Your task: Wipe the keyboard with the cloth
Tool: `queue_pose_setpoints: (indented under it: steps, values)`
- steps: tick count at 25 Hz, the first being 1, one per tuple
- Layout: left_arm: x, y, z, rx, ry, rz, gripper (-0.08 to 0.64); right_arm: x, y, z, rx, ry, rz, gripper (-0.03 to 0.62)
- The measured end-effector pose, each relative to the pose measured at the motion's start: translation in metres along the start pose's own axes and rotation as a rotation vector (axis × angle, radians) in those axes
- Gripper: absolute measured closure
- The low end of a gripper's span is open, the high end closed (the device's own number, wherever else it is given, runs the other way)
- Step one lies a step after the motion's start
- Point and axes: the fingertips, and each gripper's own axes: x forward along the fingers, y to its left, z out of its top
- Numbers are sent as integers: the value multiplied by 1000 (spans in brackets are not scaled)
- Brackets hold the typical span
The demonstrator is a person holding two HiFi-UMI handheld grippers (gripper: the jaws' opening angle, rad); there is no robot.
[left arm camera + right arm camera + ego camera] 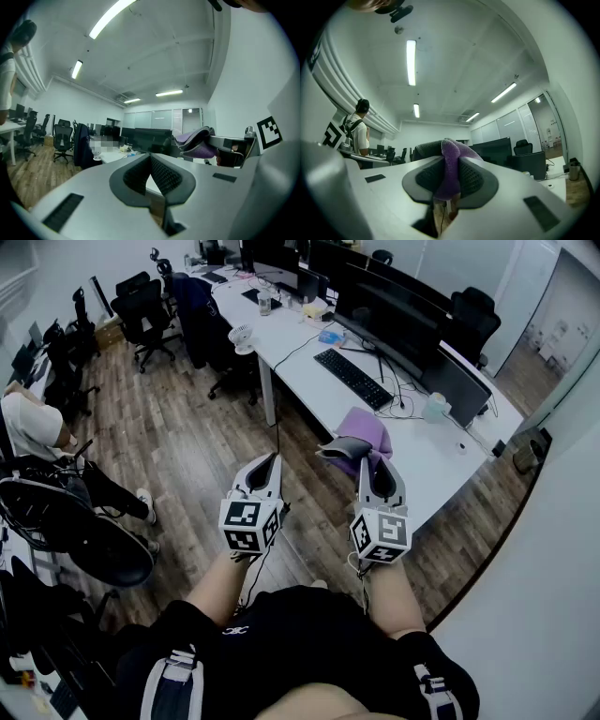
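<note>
the person stands back from a long white table (433,461), one gripper in each hand, both held up over the wood floor (187,427). the right gripper (377,465) has its jaws clenched on the one cloth (367,427), which is purple with a grey fold. in the right gripper view the purple fabric is pinched between both pads and bulges up above them. the left gripper (272,461) is just beside it, apart from the cloth. its jaws are pressed together pad against pad, with nothing between them.

the single keyboard (353,378), black, lies flat on the table well beyond the cloth, in front of a wide dark monitor (394,315). between the cloth and the keyboard the table top is bare white. near the keyboard's right end runs a tangle of thin cables (398,404), and beside them sits one small pale round object (434,407). further along the table are a blue item (330,336) and one bottle (264,302). there are more screens at the far end, too small for me to count surely.

i can make out three black office chairs: one behind the monitor (473,320), one out on the floor (141,301), and one close on the left (80,540). a seated person (28,423) in a white top is at the left edge.
</note>
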Motion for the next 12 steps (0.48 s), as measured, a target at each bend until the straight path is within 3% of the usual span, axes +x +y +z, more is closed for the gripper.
queue_pose_setpoints:
  steps: [12]
  values:
    - [54, -39, 9, 19, -14, 3, 546, 21, -57, 3, 7, -11, 4, 496]
